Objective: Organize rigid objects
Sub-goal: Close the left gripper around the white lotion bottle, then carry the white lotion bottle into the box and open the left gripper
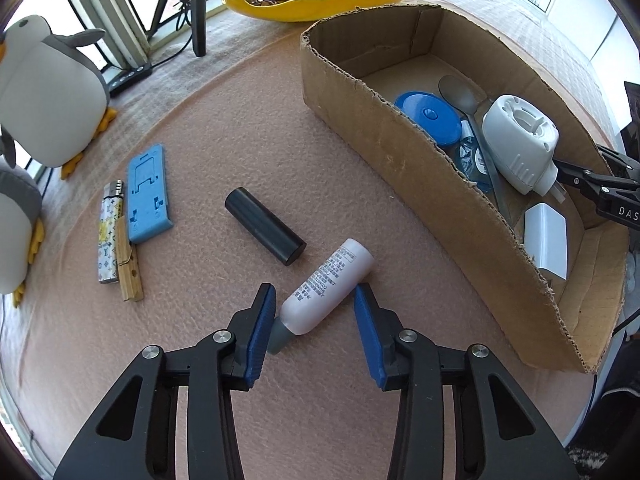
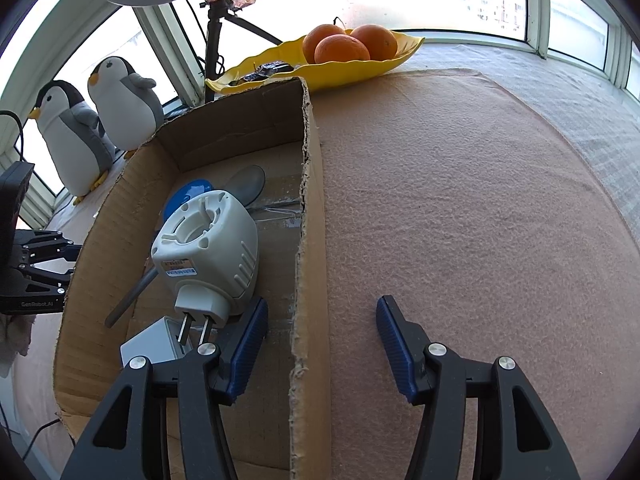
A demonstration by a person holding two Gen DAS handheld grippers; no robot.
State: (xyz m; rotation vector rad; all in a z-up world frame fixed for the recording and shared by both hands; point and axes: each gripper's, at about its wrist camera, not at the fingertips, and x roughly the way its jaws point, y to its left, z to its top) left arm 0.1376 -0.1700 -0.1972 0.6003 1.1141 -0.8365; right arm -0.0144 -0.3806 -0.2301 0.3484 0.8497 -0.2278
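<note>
1. The left gripper [image 1: 314, 300] points steeply down at the counter [image 1: 240, 128], which is covered with a pink felt cloth.
2. A small pale pink bottle [image 1: 326, 286] with printed text and a grey cap lies on its side between the two blue pads. The left pad sits right at the bottle's cap end and the right pad is close beside its body, but a firm squeeze cannot be made out, so the gripper reads as open around the bottle.
3. Just beyond the bottle lies a black cylinder [image 1: 265, 226], also on its side.
4. Further to the left a blue plastic stand [image 1: 149, 194], a patterned lighter [image 1: 108, 236] and a wooden clothespin [image 1: 129, 266] lie close together in a row.
5. A cardboard box [image 1: 400, 152] stands to the right of the bottle. It holds a white plug-in device [image 1: 520, 144], a blue lid [image 1: 428, 118], a metal spoon [image 1: 458, 94] and a white adapter [image 1: 546, 240].
6. The right gripper [image 2: 322, 340] hangs over the box's right wall [image 2: 308, 280], one pad inside the box beside the plug-in device, the other outside above the cloth. Its jaws stand apart and hold nothing.
7. At the far edge of the counter a yellow dish [image 2: 360, 68] carries oranges [image 2: 342, 50], and two plush penguins [image 2: 100, 120] stand by the window.
</note>
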